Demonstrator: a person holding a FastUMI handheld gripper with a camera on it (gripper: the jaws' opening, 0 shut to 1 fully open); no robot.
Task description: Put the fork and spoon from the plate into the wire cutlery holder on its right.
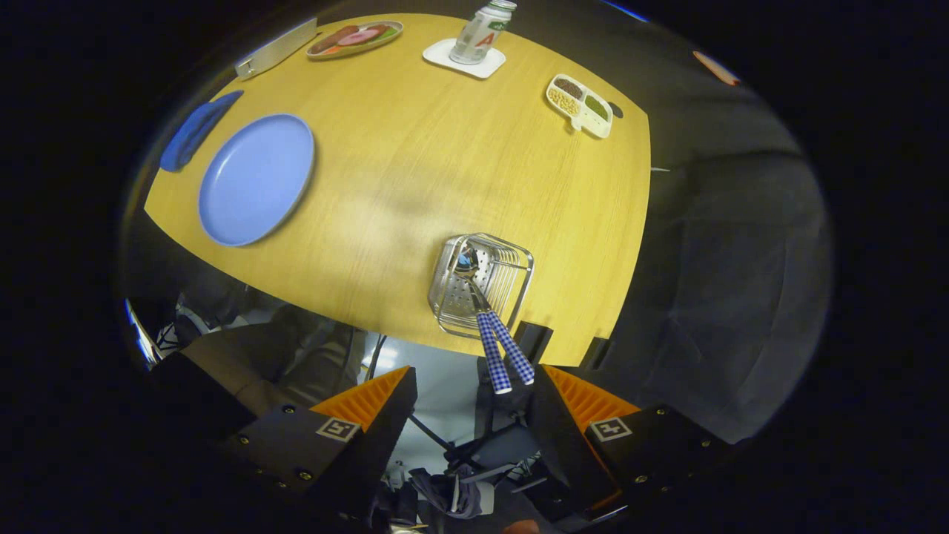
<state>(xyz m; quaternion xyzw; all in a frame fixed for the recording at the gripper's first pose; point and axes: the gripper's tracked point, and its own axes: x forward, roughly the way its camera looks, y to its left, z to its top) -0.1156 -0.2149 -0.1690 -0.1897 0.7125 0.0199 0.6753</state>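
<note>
I look down on a wooden table. The wire cutlery holder stands near the table's front edge, right of the blue plate, which is bare. Two pieces of cutlery with blue checked handles stand head down in the holder. The spoon's bowl shows inside it; I cannot make out the other piece's head. My gripper is open above the holder. The handle ends rise into the gap between the fingers, nearer the right one, and neither finger presses on them.
Beyond the plate lie a blue cloth, a grey flat box and an oval dish of food. A bottle stands on a white coaster, with a divided snack dish to its right. Dark cloth hangs past the table's right edge.
</note>
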